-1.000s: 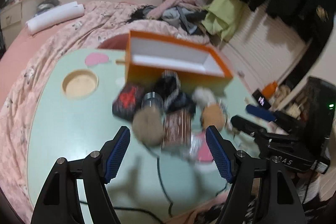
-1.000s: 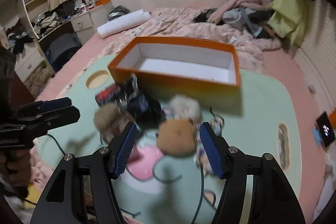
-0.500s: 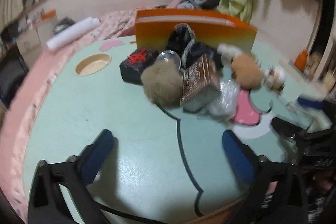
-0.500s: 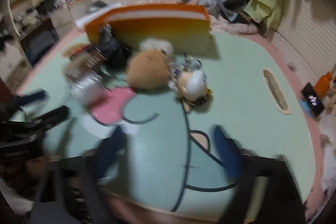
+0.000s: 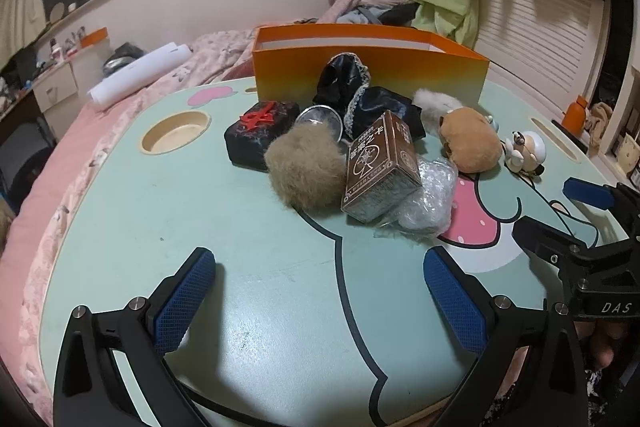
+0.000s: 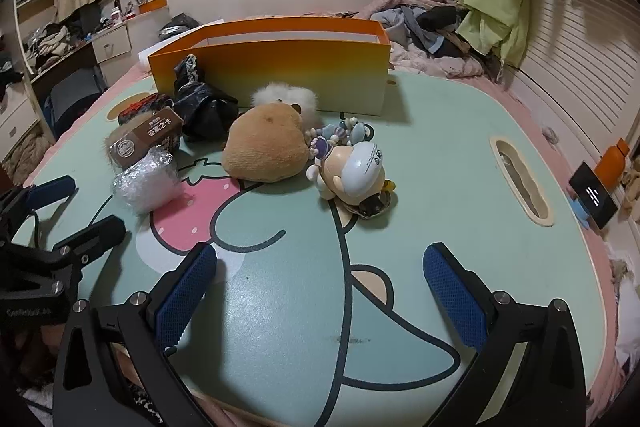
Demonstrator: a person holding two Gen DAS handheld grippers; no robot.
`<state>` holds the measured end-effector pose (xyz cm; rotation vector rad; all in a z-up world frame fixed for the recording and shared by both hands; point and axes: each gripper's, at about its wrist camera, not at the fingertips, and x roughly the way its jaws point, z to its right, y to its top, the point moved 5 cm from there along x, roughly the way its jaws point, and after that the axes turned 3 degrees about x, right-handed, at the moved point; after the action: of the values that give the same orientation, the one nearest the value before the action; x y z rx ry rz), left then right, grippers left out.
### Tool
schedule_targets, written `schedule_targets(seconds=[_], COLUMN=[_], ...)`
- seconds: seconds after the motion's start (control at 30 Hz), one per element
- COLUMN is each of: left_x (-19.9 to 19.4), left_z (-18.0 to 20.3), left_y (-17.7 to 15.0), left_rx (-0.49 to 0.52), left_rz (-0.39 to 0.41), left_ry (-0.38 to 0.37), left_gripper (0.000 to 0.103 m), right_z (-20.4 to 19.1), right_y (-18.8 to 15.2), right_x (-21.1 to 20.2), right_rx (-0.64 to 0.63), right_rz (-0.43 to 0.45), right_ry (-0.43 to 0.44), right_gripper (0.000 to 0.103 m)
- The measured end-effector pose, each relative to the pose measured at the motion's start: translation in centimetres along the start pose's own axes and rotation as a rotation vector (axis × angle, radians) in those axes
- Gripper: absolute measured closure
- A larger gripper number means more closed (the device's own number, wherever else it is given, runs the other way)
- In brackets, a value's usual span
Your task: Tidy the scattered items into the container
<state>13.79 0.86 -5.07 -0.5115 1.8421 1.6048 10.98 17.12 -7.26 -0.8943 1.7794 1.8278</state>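
In the left wrist view the left gripper (image 5: 320,301) has its jaws spread as wide as they go, having just been opening, with only bare table (image 5: 120,227) between the blue pads. Nothing is held. The scattered things lie ahead in a tight heap: a furry tan ball (image 5: 306,169) nearest, touching a brown card box (image 5: 380,173) that leans on a crinkly plastic wrap (image 5: 430,199). Behind them sit a black box with a red mark (image 5: 260,129), a metal tin (image 5: 320,117), and a bundle of black cloth (image 5: 368,99). To the right are a brown plush (image 5: 470,141) and a small figurine (image 5: 526,151). The orange box (image 5: 372,77), the container, stands upright behind the heap and looks empty from here.

In the right wrist view the right gripper (image 6: 320,297) is likewise fully spread, having just been opening, and holds nothing. The plush and figurine lie closest to it, near each other, with a white fluffy thing (image 6: 286,97) behind the plush against the orange box.

Because the pieces touch, 1 risk is that closing on the furry ball or card box drags its neighbours or topples the leaning card box. The plastic wrap may slip out of the pads. The 2 grippers sit close together, so reaching for the same heap could make them collide. The figurine's small dangling parts could snag.
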Motion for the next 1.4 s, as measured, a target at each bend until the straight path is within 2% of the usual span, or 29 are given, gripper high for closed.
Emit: schedule_targets(seconds=[0.63,0.7,0.8,0.87,0.93,0.97,1.03,1.07,1.13,1.23,1.4], left_x=[-0.2,-0.2,-0.2,-0.2,-0.2,-0.3,-0.3,-0.4,-0.7,-1.7,-2.3], left_z=[-0.2,-0.3,-0.3,-0.2,-0.2,-0.2,-0.2,-0.4,-0.9,-1.8,-3.0], left_y=[0.1,0.1,0.1,0.1,0.1,0.1,0.1,0.1,0.2,0.6,2.6], left_rx=[-0.003,-0.002,-0.003,-0.003,-0.004,-0.004,-0.007,-0.011,-0.033,-0.095,-0.156], left_rz=[-0.002,-0.001,-0.001,-0.001,0.000,0.000,0.003,0.005,0.010,0.040,0.057], left_ry=[0.003,0.001,0.002,0.002,0.002,0.002,0.004,0.007,0.009,-0.060,-0.102], left_gripper=[0.000,0.000,0.000,0.000,0.000,0.000,0.000,0.000,0.000,0.000,0.000], right_z=[0.2,0.2,0.6,0.8,0.9,1.0,1.1,1.2,1.2,0.9,0.0], right_y=[0.5,0.9,2.4,3.2,4.3,4.6,4.8,4.6,4.1,2.9,1.8], right_x=[-0.5,-1.1,-1.9,-1.5,-0.8,-0.4,0.6,1.0,0.9,-0.6,-2.0], right_rx=[0.000,0.003,0.010,0.016,0.041,0.050,0.063,0.076,0.100,0.120,0.114], right_rz=[0.008,0.037,0.096,0.079,0.056,0.041,-0.011,-0.037,-0.035,0.006,0.062], right_ry=[0.031,0.051,0.004,-0.005,0.001,-0.003,-0.028,-0.026,0.000,0.071,0.119], right_gripper=[0.000,0.000,0.000,0.001,0.005,0.012,0.033,0.057,0.058,0.059,0.059])
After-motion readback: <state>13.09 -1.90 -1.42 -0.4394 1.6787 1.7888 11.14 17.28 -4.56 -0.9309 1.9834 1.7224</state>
